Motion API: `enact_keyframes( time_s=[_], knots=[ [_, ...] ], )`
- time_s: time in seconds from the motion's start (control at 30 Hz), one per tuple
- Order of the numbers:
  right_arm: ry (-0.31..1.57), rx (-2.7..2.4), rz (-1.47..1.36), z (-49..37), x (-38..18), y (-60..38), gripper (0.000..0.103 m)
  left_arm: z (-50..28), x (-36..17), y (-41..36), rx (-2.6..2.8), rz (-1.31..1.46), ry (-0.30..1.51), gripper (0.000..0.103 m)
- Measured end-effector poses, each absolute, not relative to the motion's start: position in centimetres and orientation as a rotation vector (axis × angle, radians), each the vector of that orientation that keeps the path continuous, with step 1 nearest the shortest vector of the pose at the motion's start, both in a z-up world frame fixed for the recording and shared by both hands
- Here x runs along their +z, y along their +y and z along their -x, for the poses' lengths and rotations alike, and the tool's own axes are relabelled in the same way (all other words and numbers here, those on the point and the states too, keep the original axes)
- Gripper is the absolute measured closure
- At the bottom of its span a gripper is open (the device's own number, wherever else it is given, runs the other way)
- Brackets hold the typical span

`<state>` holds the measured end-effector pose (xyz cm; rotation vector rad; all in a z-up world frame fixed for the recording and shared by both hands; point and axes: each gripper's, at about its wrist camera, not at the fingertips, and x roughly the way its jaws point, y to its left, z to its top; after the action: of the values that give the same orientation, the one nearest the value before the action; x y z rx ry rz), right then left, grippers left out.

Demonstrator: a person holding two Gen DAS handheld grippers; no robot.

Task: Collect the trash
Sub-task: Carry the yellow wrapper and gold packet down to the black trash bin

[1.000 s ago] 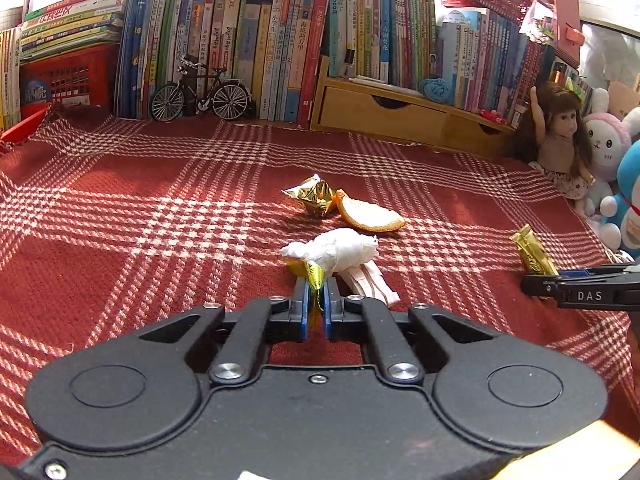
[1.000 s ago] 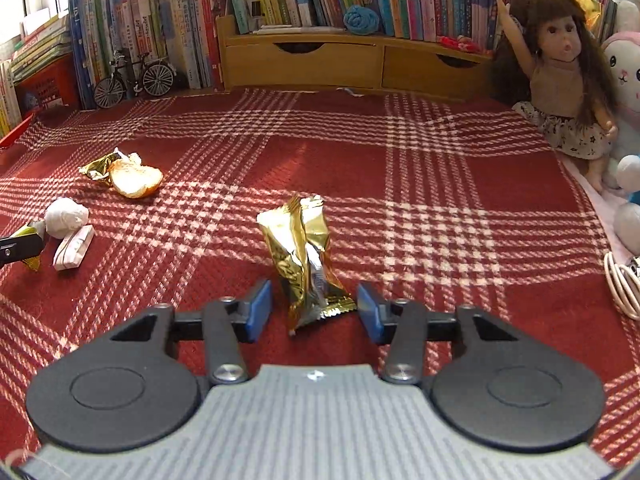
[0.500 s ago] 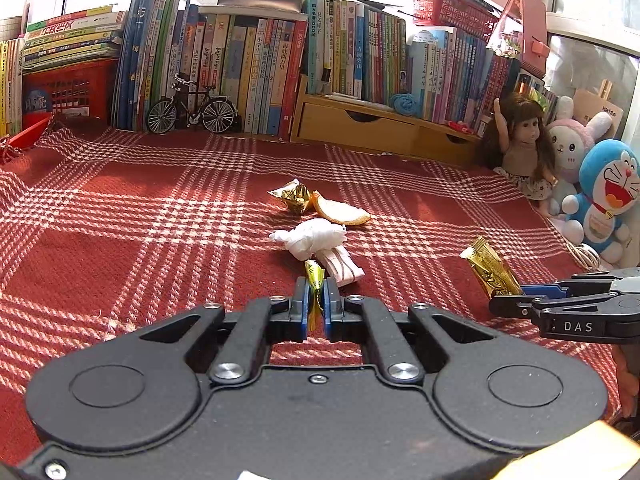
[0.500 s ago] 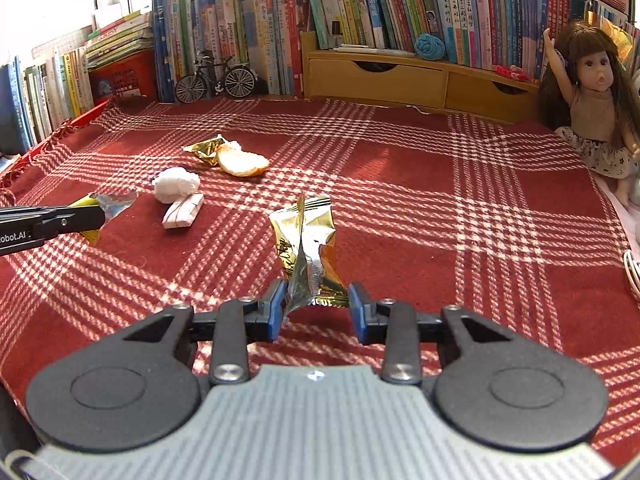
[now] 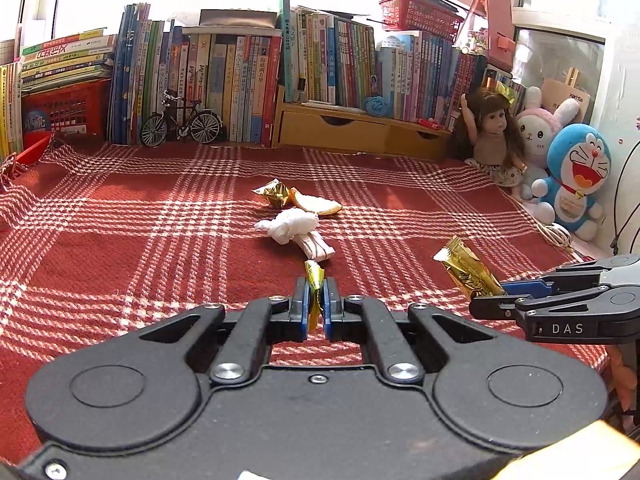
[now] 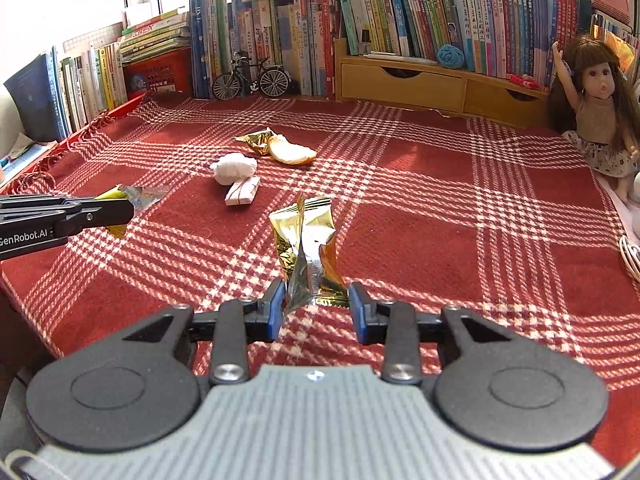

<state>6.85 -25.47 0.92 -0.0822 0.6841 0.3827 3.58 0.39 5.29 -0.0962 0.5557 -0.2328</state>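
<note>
Forward in the left wrist view, the left tongs [image 5: 316,300] clamped a small yellow wrapper [image 5: 314,276] above the red plaid cloth [image 5: 120,220]; a tissue wad [image 5: 290,225] lay beyond. In the right wrist view, the right tongs [image 6: 316,306] gripped a crumpled gold packet [image 6: 306,240], lifted clear of the cloth.

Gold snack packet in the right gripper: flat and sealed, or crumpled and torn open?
Crumpled and torn open. The gold snack packet stands twisted between the right gripper pads, its silver lining showing through a split side.
</note>
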Motion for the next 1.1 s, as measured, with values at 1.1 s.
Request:
enact_keyframes(
  time_s=[1.1],
  knots=[
    [0.79, 0.539, 0.092, 5.1, -0.6, -23.4, 0.062, 8.0, 3.6, 0.0, -0.344, 0.068, 0.634, 0.096]
  ],
)
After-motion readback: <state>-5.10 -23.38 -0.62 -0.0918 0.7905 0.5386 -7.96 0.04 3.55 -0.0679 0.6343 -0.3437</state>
